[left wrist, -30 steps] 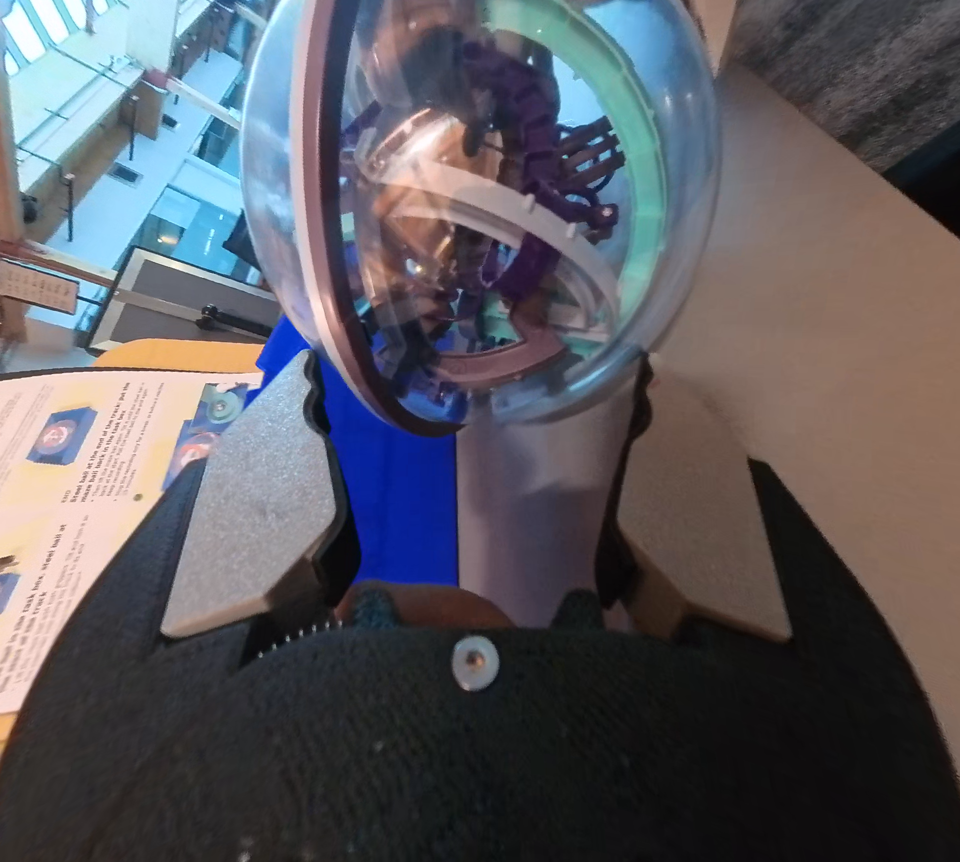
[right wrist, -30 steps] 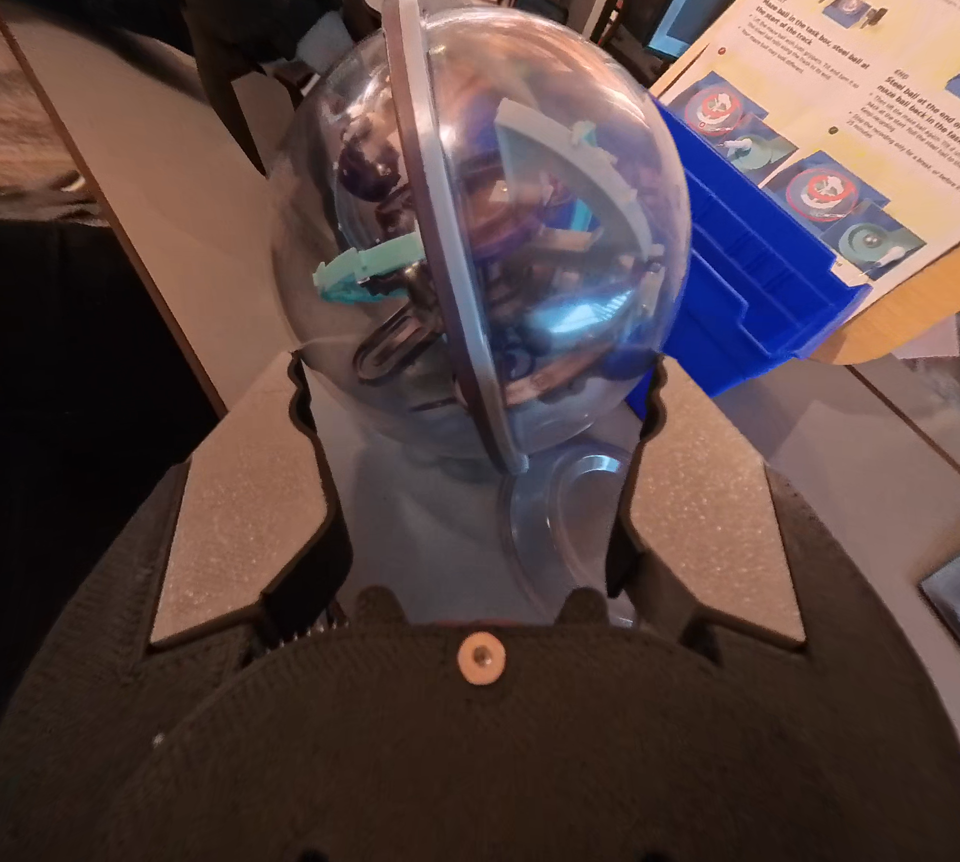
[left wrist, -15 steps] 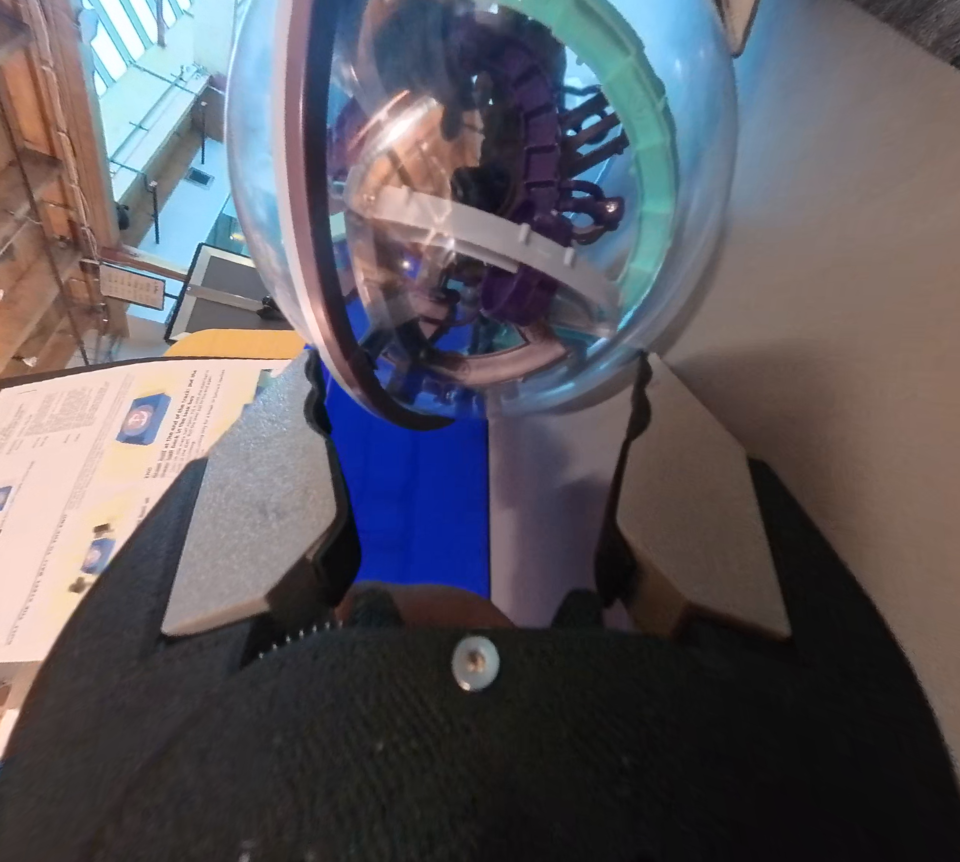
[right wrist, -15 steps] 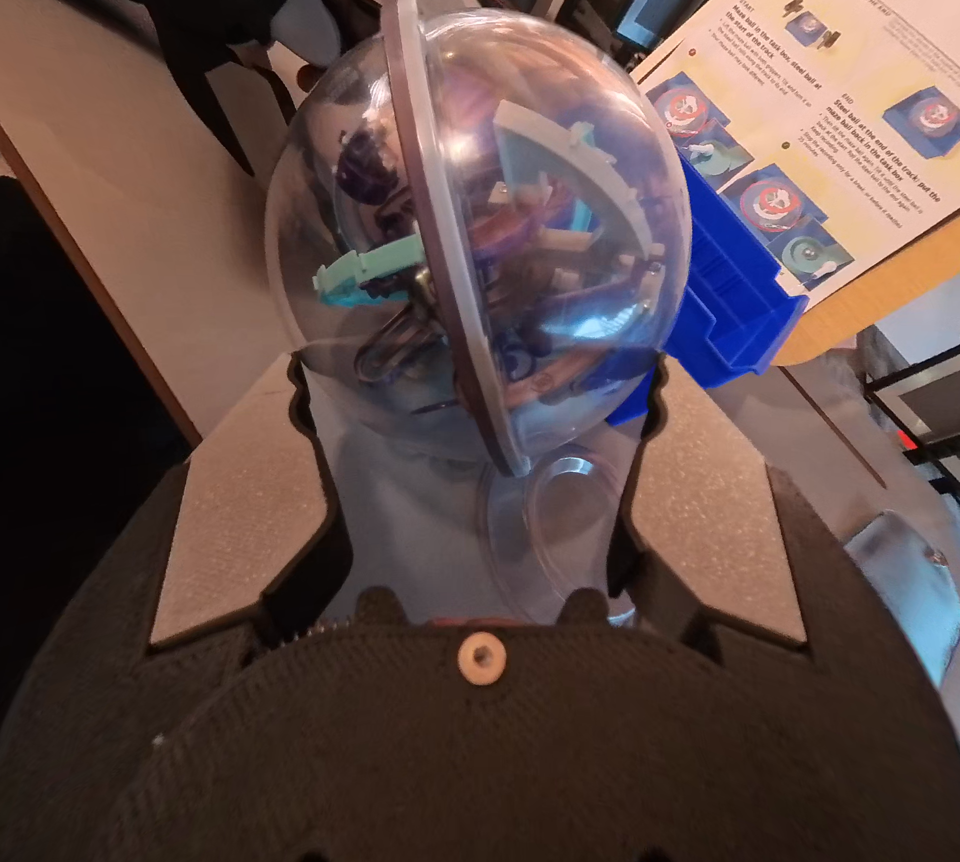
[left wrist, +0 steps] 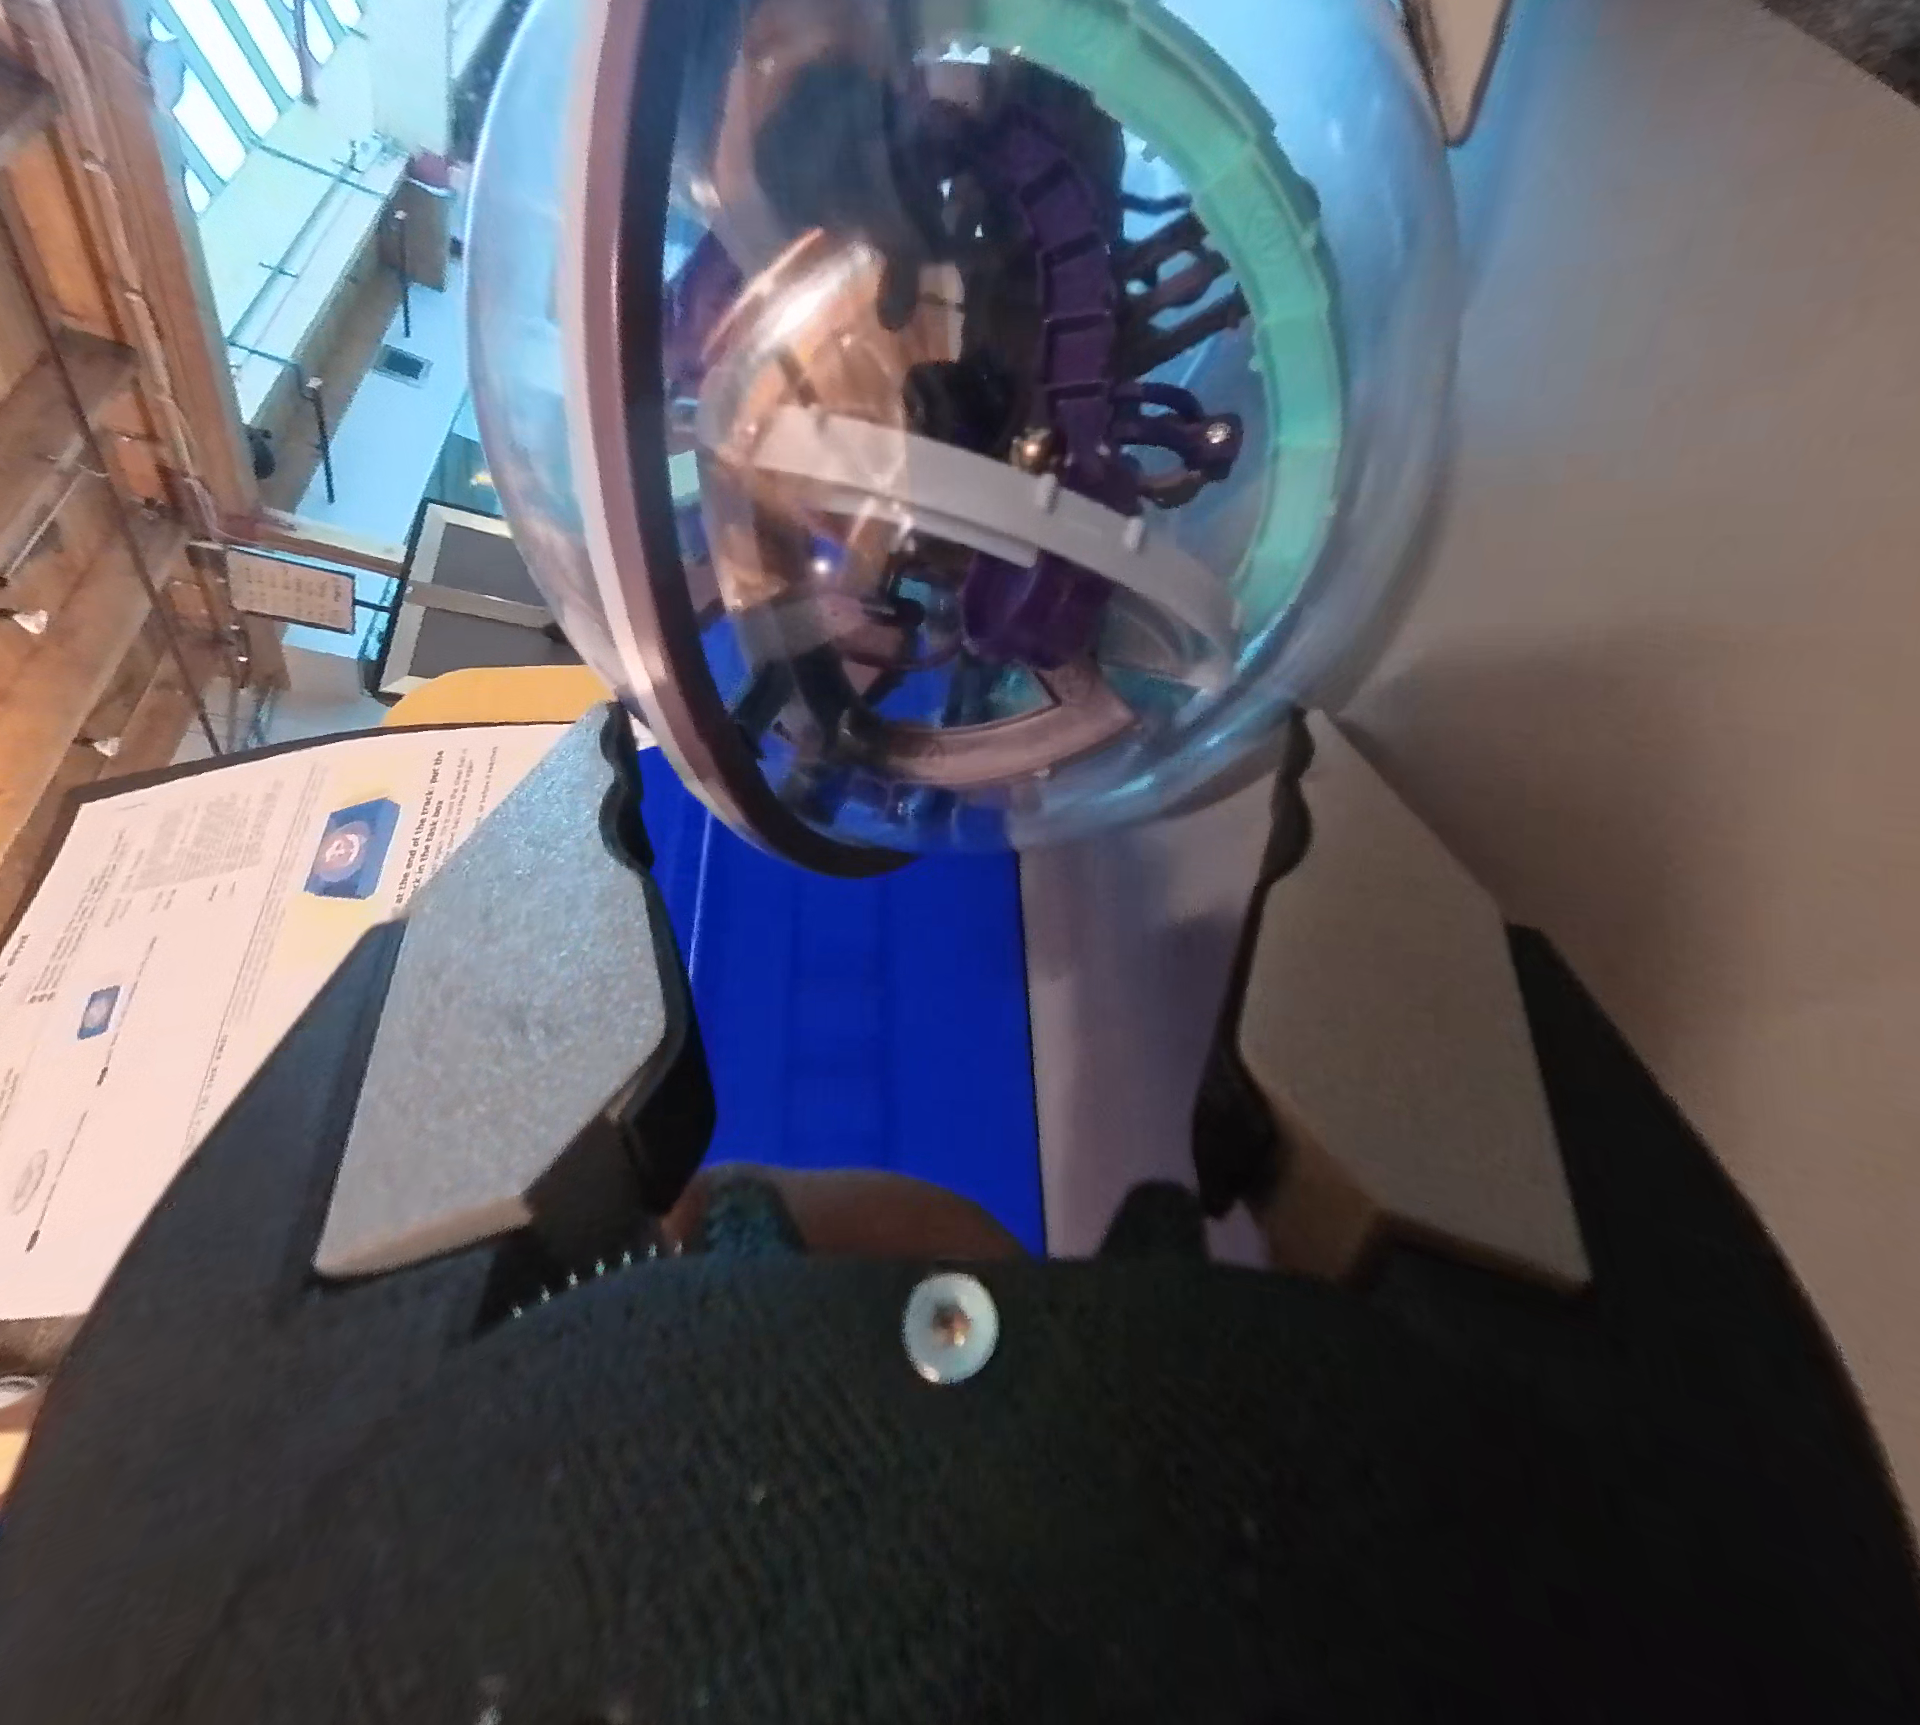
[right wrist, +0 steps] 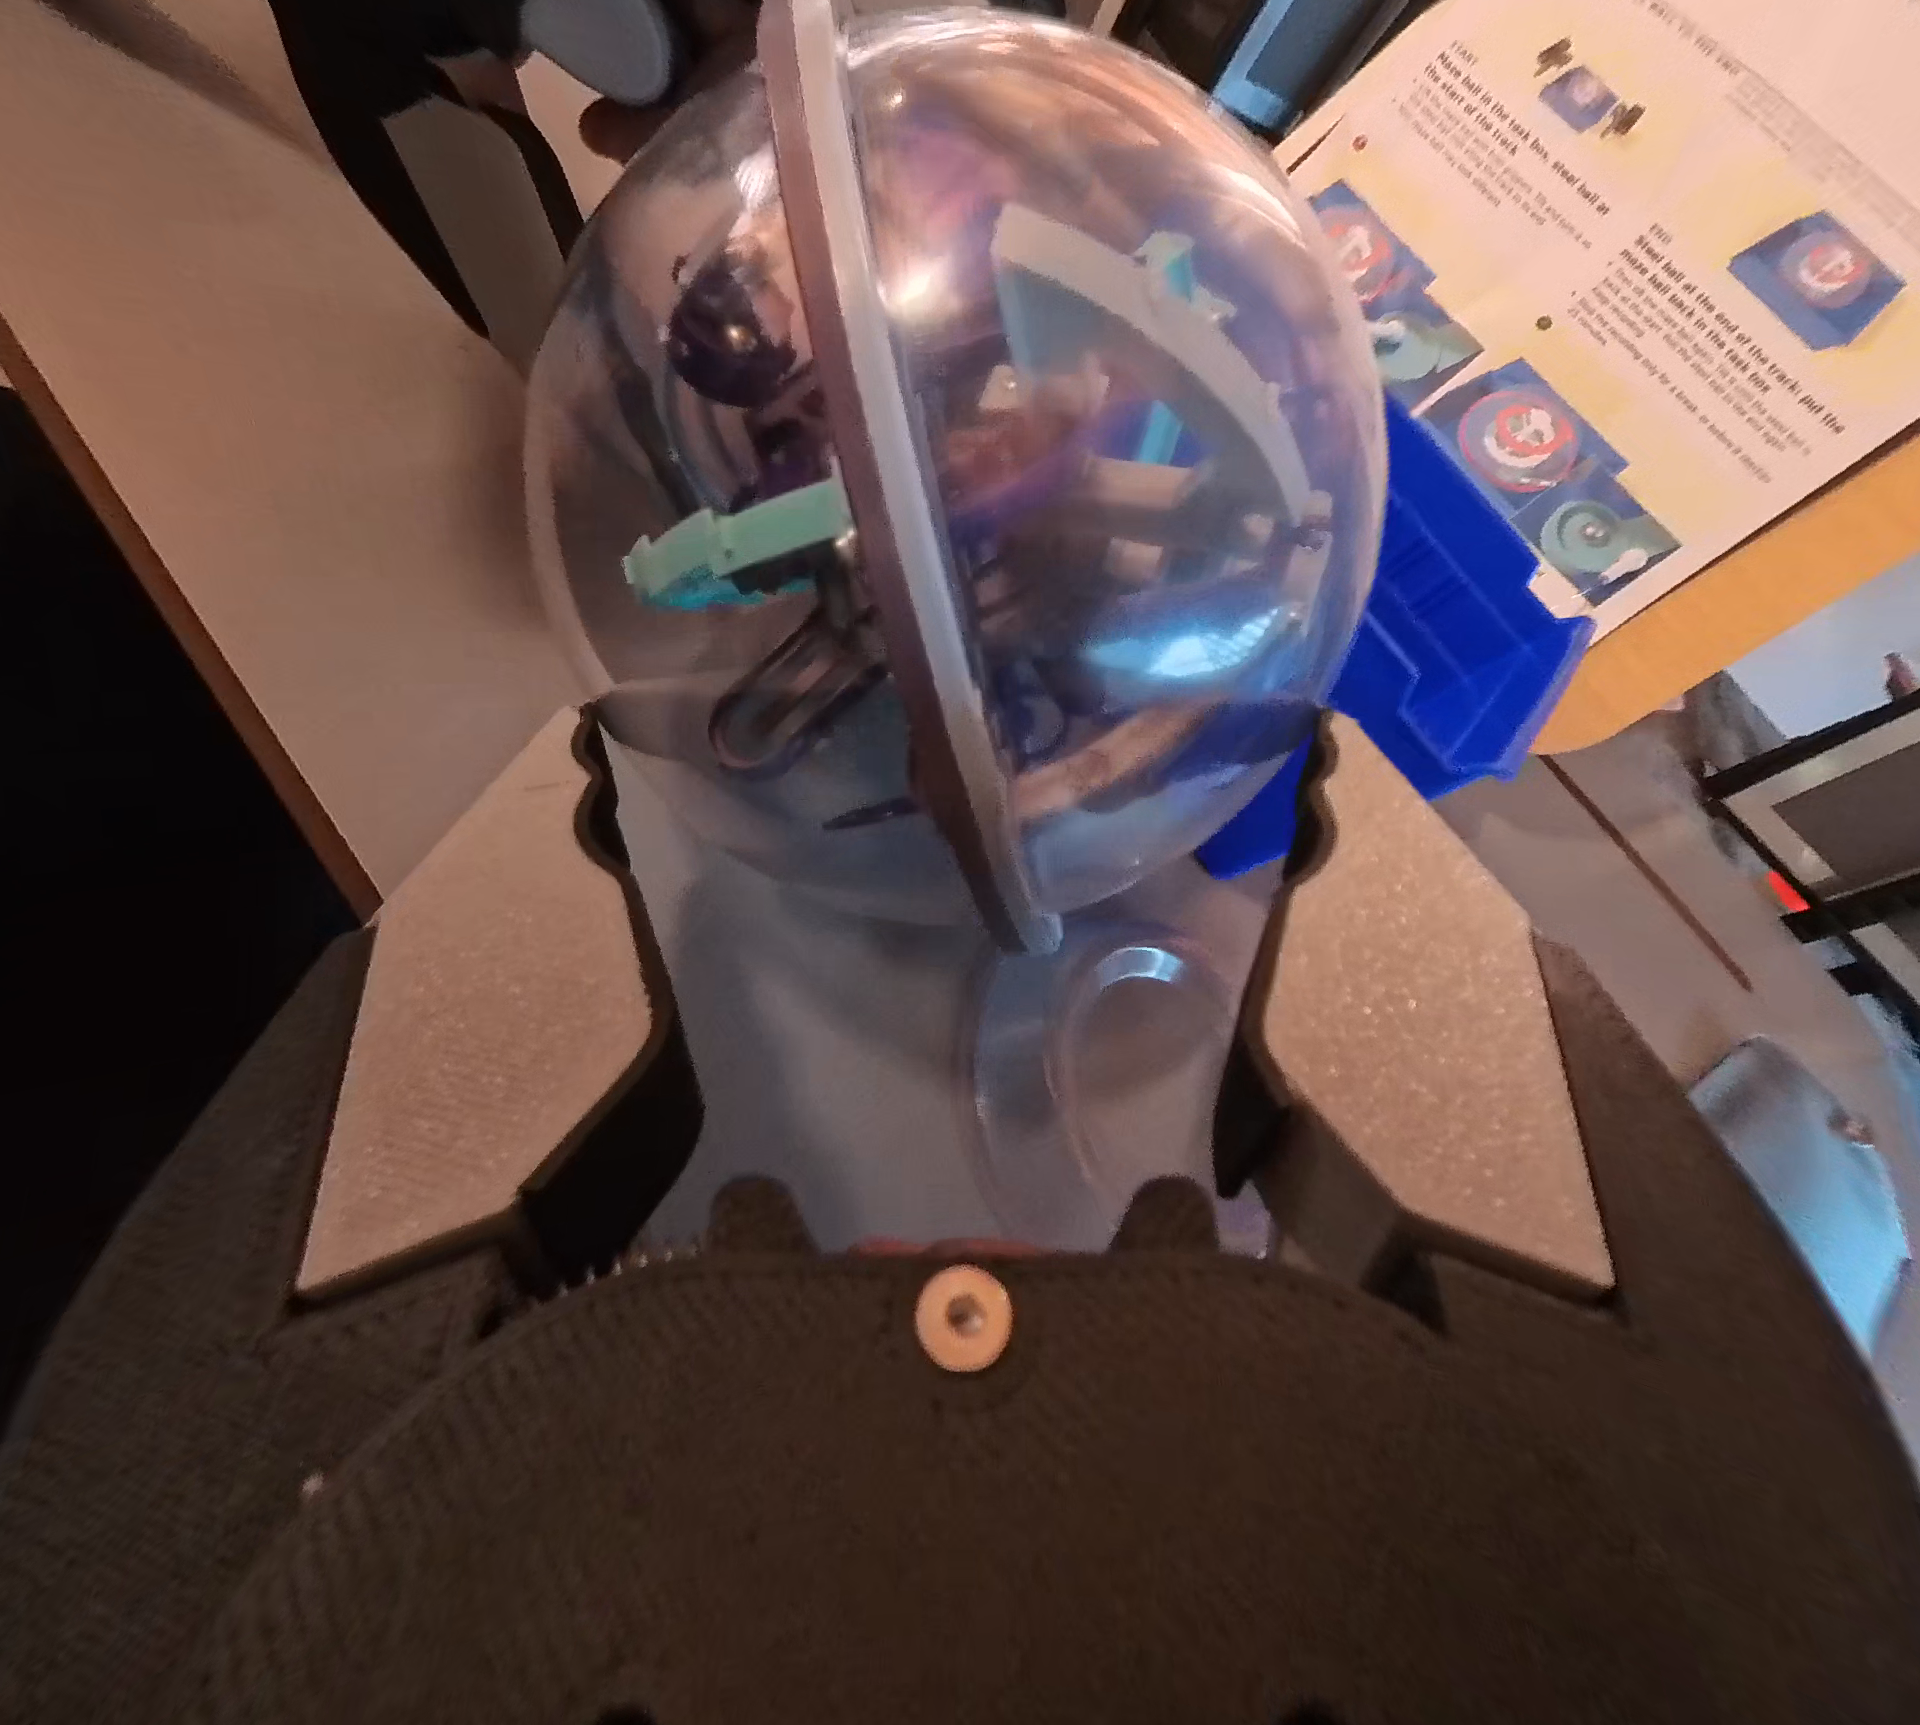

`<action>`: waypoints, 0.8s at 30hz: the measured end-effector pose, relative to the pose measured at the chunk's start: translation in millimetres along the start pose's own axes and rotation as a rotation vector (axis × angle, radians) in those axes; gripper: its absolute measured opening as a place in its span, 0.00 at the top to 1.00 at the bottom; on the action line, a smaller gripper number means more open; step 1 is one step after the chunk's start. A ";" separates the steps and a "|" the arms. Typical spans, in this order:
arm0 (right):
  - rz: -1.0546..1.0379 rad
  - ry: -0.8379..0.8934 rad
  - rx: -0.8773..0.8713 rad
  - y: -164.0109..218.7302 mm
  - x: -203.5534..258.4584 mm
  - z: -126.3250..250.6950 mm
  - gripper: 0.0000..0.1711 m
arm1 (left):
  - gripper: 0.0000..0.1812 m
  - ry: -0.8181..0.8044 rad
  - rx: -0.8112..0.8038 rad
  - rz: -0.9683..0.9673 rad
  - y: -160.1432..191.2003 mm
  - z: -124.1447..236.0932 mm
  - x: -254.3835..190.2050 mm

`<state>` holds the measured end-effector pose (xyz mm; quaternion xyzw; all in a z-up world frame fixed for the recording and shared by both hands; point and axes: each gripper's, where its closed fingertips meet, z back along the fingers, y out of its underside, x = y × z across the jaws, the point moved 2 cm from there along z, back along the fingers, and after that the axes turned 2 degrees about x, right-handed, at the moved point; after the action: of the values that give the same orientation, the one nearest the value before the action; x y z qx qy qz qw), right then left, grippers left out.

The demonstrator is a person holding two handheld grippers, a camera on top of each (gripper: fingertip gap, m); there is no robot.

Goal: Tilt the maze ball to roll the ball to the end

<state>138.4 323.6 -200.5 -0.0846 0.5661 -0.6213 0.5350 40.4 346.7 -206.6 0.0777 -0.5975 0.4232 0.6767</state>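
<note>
Clear plastic: we see the maze ball [left wrist: 966, 345] as a transparent sphere with a grey seam ring around its middle, held up off the table [left wrist: 1683, 449] between our two grippers.
Left gripper [left wrist: 951, 740]: its two grey-padded fingers [left wrist: 520, 969] are spread to the width of the sphere, and the tips meet the shell at its lower sides, so we are gripping the maze ball.
Right gripper [right wrist: 951, 740]: the same hold from the opposite side, fingers [right wrist: 488, 1000] set wide against the lower shell on either side of the seam ring.
Seam ring: nearly upright in both wrist views, leaning a little, so the two halves sit side by side.
Tracks inside: a mint-green ring [left wrist: 1278, 304], a purple segmented track [left wrist: 1070, 283] and a pale grey ramp [left wrist: 987, 491] cross one another inside the shell.
Steel ball [left wrist: 1029, 451]: we make out a small shiny bead where the purple track meets the grey ramp; whether it rests on one or the other we cannot tell.
Clear stand [right wrist: 1101, 1041]: a transparent cup lies on the table just under the sphere, apart from it.
Blue bin [right wrist: 1444, 636]: on the table behind the sphere, toward the far right edge in the right wrist view.
Instruction sheet [right wrist: 1662, 221]: a yellow-and-white printed page with small pictures, propped just beyond the bin.
Other gripper: from the right wrist view the left gripper's black body shows at the far side of the sphere, top left.
</note>
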 end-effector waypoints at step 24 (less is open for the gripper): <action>0.069 0.082 -0.020 -41.9 -7.4 25.4 0.26 | 0.34 -0.074 -0.021 -0.023 -21.7 15.0 27.2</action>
<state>135.8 304.8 -154.8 -0.0448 0.5965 -0.5997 0.5316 41.7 336.9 -170.0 0.0931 -0.6254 0.4061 0.6598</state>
